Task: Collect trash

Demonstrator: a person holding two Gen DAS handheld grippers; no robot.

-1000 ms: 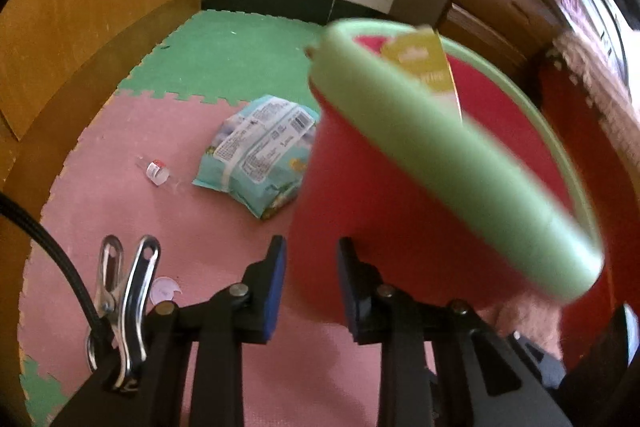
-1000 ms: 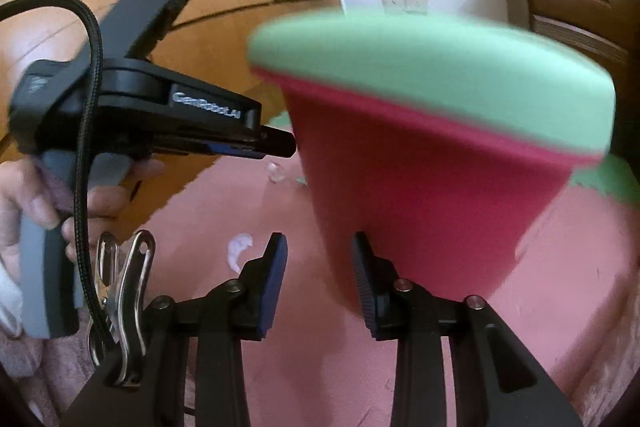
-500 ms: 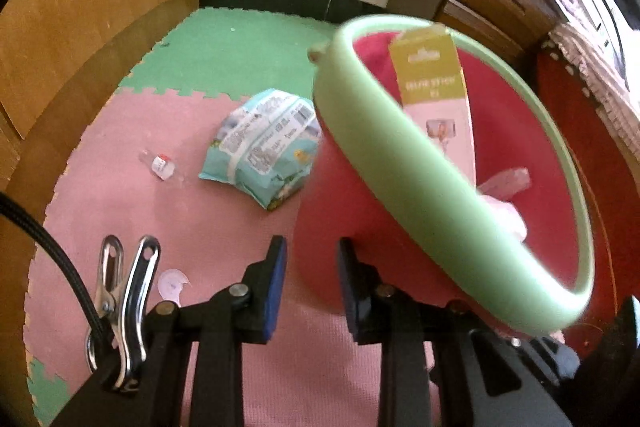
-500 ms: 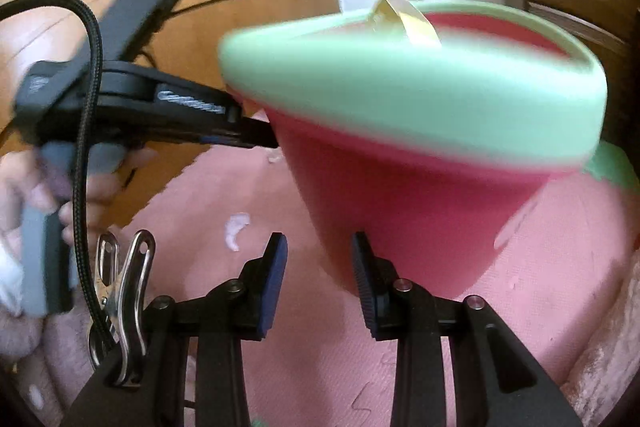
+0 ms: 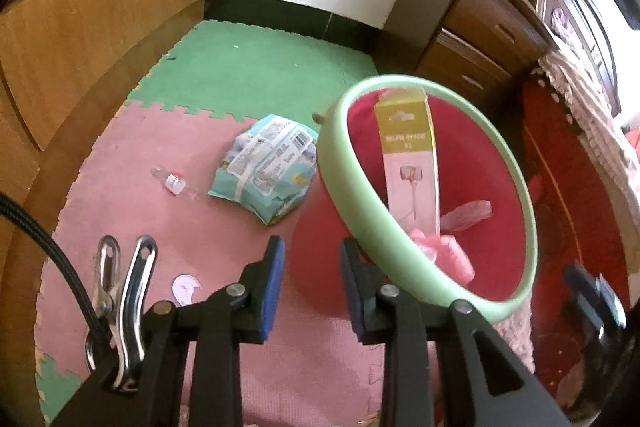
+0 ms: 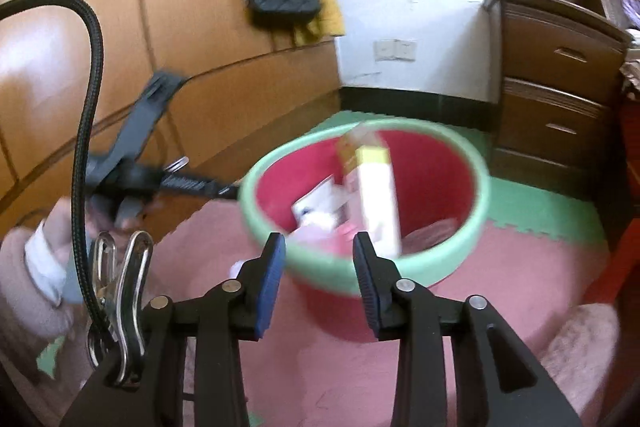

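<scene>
Left wrist view alone records the loose litter on the floor mat point(image 5: 120, 187): one blue-green printed packet point(image 5: 266, 167) ahead of the left gripper point(image 5: 312, 283), one small clear bottle with a red label point(image 5: 174, 182) ahead and to its left, and one white scrap point(image 5: 185, 288) just left of its left finger. Right wrist view alone records the person's hand point(image 6: 52, 251) on the left gripper's handle, and one yellow cloth with a dark quilted item hanging on the wooden panel above.

Left gripper: jaws part open, just been opening, nothing between the pads; the red bin with green rim point(image 5: 436, 187) stands just ahead and to its right, not touched. Right gripper point(image 6: 320, 279): jaws part open, just been opening, empty; the bin point(image 6: 360, 195) sits directly ahead beyond the fingertips, clear of them.

Bin count: one. Contents: one tall carton point(image 5: 410, 163) standing upright, pink plastic point(image 5: 452, 255), and one white wrapper point(image 6: 320, 205). Frame blurred.
</scene>
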